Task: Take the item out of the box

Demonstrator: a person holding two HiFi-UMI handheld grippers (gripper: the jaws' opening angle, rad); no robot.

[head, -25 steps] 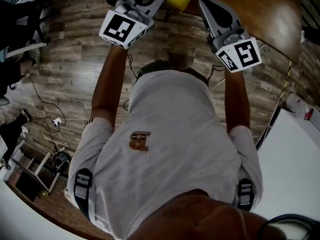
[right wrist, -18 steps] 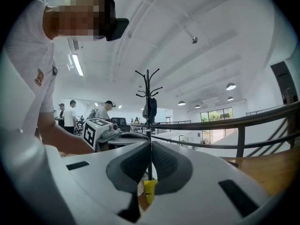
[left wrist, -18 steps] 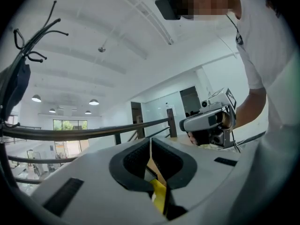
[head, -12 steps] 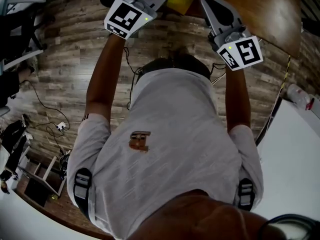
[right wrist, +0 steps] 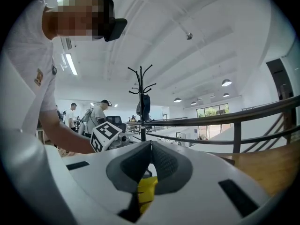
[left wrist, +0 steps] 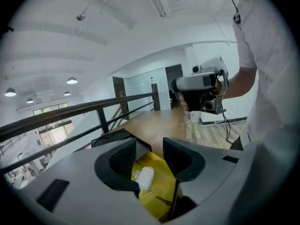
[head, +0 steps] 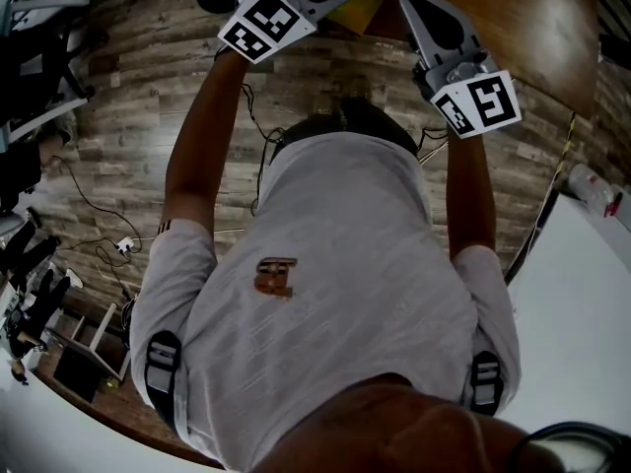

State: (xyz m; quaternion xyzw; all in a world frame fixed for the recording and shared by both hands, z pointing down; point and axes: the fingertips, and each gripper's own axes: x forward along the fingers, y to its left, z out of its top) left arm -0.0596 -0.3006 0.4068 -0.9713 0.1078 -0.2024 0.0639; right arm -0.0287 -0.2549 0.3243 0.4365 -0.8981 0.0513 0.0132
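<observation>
Fingers (left wrist: 123, 162) on the left gripper (left wrist: 149, 148) are standing apart and have just been opening, with nothing pinched between them, so no grab so far. Through that gap, low in the middle of the left gripper view, you can see the yellow box (left wrist: 161, 193) and a small white item (left wrist: 144, 178) lying on its yellow inside, right under the tip of the finger on the frame's left. I can't tell whether they touch. I'm guessing that white thing is what's supposed to come out. The box looks to sit at the edge of the wooden desk (left wrist: 154, 123), which in the head view is up at the top edge of the frame. The right gripper (right wrist: 151, 150) has its fingers pressed together at the tips. Some yellow shows just below them at the bottom centre of its view, but I honestly can't tell if it's nipping an edge of the box or just parked beside it. Progress-wise: the reach is basically there, the item isn't out. Left to do, I'd say: get the open fingers around it, close, lift it clear.
</observation>
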